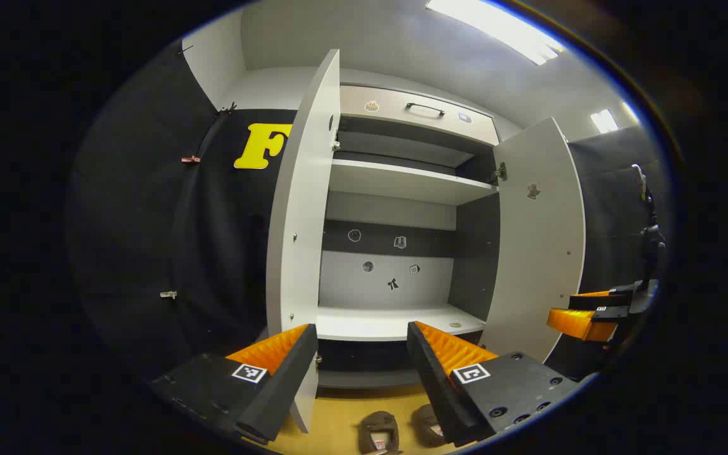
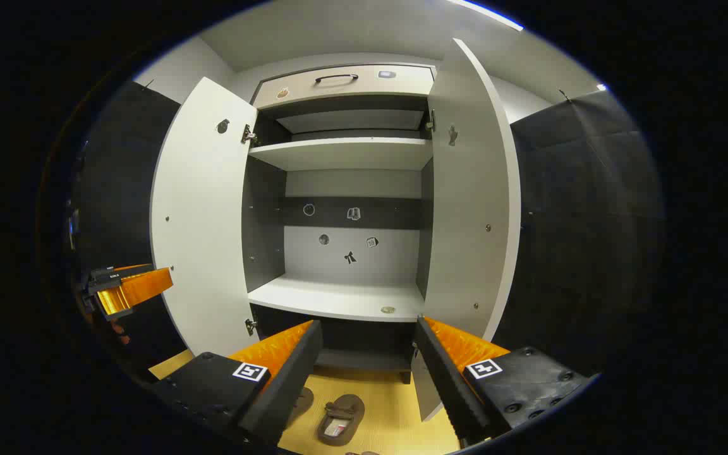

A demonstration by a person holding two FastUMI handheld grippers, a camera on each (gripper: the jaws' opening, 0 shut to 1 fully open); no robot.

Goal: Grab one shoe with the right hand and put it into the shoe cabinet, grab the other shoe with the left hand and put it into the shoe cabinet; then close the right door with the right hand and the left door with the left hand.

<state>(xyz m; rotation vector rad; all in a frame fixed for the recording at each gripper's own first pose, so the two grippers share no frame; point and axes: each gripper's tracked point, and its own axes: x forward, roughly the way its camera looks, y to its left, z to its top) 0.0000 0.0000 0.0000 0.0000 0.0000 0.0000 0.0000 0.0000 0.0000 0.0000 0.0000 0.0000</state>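
Both tongs hang with their fingers wide apart and nothing between them: the left tongs [image 1: 361,366] and the right tongs [image 2: 367,363] each face the open shoe cabinet [image 2: 339,151] from a little way off, well above the floor. That spread, empty stance suits a start, since by my reading neither shoe has been picked up yet.

Two brown shoes lie side by side on the yellow wooden floor [image 2: 395,411] just in front of the cabinet's base. In the right gripper view one shoe [image 2: 340,419] sits between the fingers and low in the frame, open side up, while the other shoe [image 2: 304,399] peeks out from behind the left finger. In the left gripper view the same pair appears at the bottom edge.

Behind them, the cabinet stands with its left door [image 2: 203,215] and right door [image 2: 468,189] swung fully outward, presumably so the shoes can go straight in. Its lower shelf [image 2: 332,297] carries only a small round disc [image 2: 388,309] near the front edge; the upper shelf [image 2: 345,151] looks bare. Small stickers dot the back panel, and a drawer [image 2: 345,82] with a dark handle tops the unit.
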